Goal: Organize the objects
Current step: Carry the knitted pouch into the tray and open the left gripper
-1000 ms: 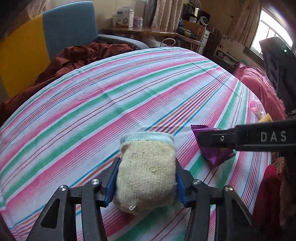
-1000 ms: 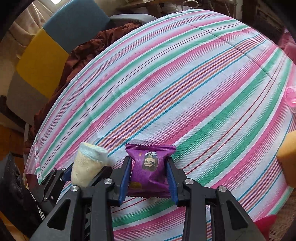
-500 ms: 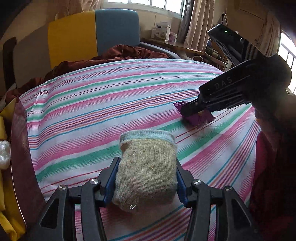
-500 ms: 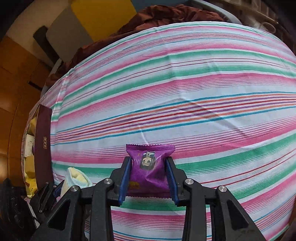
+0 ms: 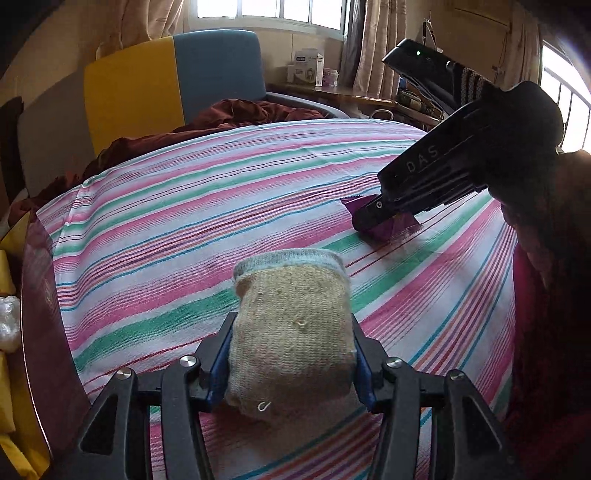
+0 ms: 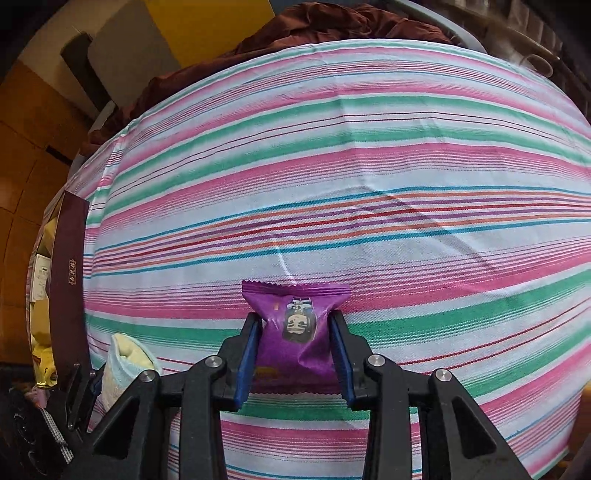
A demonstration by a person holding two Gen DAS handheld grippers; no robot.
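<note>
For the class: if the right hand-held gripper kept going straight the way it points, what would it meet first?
The striped cloth, most likely. The right hand-held gripper, shut on the purple snack packet, points steeply down at bare cloth, with nothing else visible ahead. The remaining gap is hard to judge.

Your light is daylight from the windows (image 5: 273, 11) at the back of the left wrist view; their panes are blown out white, with more glare at the right edge. The striped cloth (image 5: 207, 206) is evenly lit and sharp in both views. Your right tongs (image 5: 373, 218) show as a dark silhouette against that light. In the right wrist view a soft shadow lies across the cloth. Both fisheye pictures bulge, and their corners go black.
</note>
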